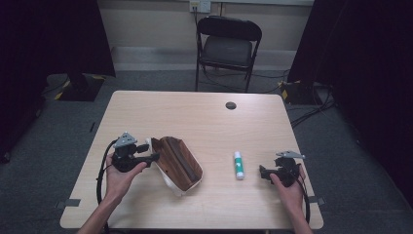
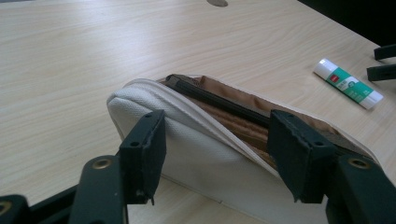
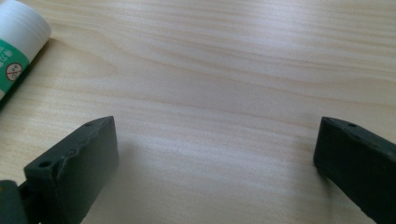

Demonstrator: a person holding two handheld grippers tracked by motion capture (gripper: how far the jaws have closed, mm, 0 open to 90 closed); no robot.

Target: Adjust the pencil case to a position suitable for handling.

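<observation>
Pale wood table (image 1: 195, 117), zip pouch at left, glue stick at right.
Left gripper (image 2: 217, 156) has its jaws straddling the near end of the unzipped white pouch (image 2: 196, 154), brown lining showing, pads just beside the fabric, not clearly pressing. Right gripper (image 3: 215, 163) rests spread wide over bare wood, just beside the glue stick (image 3: 16, 56); its green label carries a crossed-circle symbol, lettering too small to read.

The oval white woven-cloth pouch (image 2: 187, 154) is showing a matt brown fabric lining. The pale wood-grain table (image 2: 93, 56) is looking smooth, and the white-and-green plastic glue stick (image 2: 348, 83) is looking glossy.
</observation>
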